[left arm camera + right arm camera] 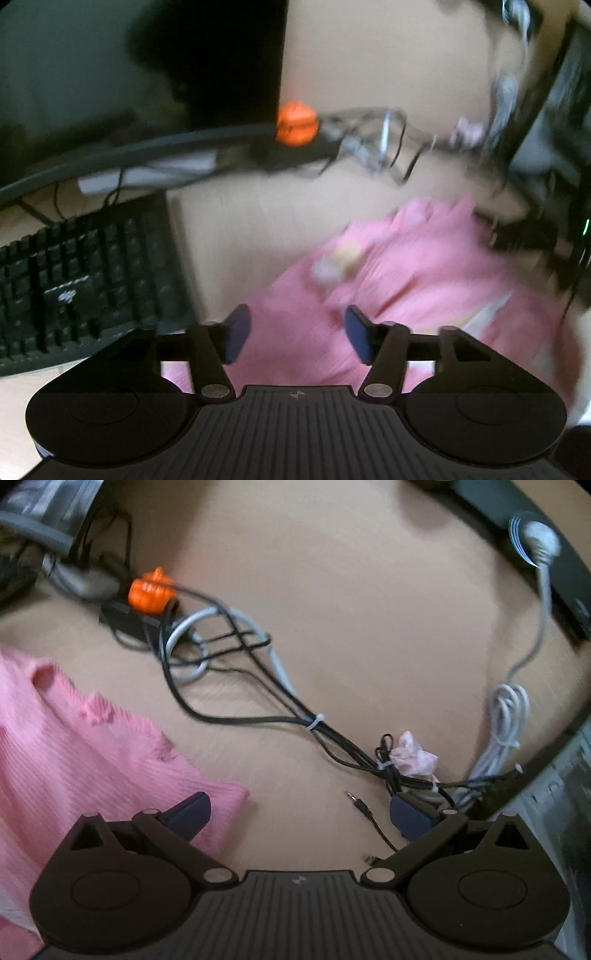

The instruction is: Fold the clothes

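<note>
Both hand-held grippers, left (297, 334) and right (299, 810), gape empty over pink garment (424, 266); no legible writing

We find no words, brand names or numbers that we can read in either view. The black keyboard (85, 280) carries pale marks on a few keycaps, too blurred to make out. Near the keyboard, the left gripper (297, 338) bears a small round crosshair sign on its ribbed body, and the right gripper (297, 814) shows a faint emblem we cannot decipher.
</note>
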